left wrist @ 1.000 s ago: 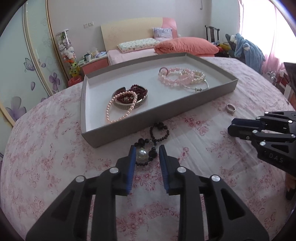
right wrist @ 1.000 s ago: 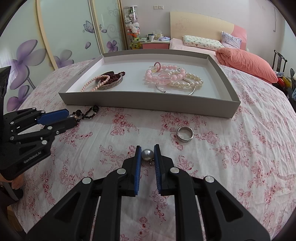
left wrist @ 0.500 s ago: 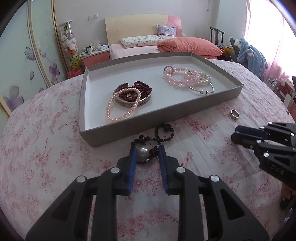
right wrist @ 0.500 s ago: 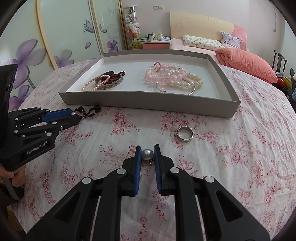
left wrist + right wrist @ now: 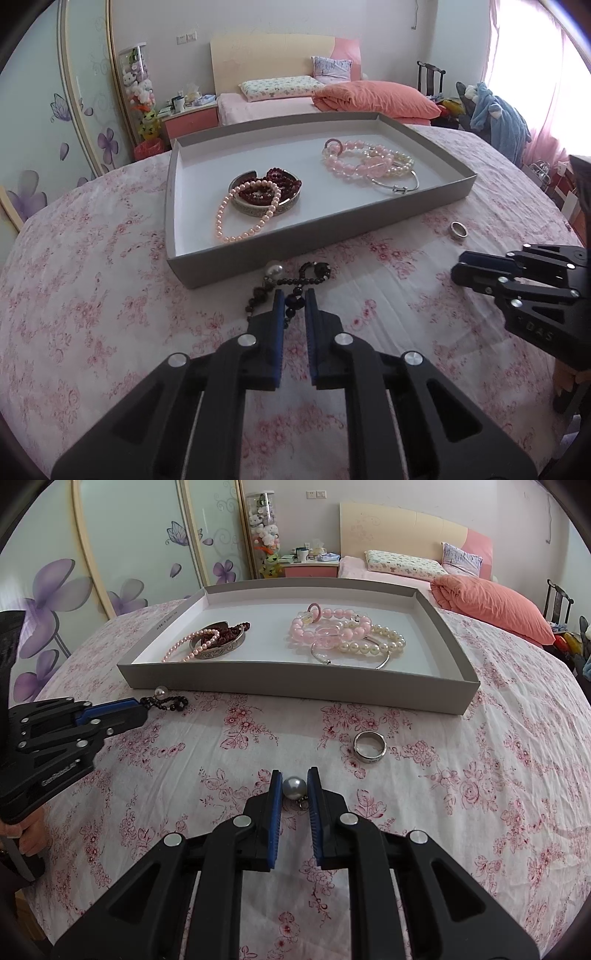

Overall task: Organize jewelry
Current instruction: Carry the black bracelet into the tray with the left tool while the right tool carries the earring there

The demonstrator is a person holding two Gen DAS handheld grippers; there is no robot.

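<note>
The left gripper (image 5: 293, 301) was clamped on the black bead string (image 5: 295, 284), whose white pearl (image 5: 273, 268) lay just ahead, touching the tray (image 5: 258, 258) wall. A clean lift over that wall looked needed, since the dangling loop could snag. The right gripper (image 5: 294, 788) was clamped on a grey pearl (image 5: 294, 787) down on the flowered cloth (image 5: 480, 775). A silver ring (image 5: 369, 746) lay near it, ahead to the right. Bracelets (image 5: 343, 635) already filled the tray.

right claw (image 5: 294, 788) clamping grey pearl (image 5: 294, 787), ring (image 5: 369, 746) nearby
</note>
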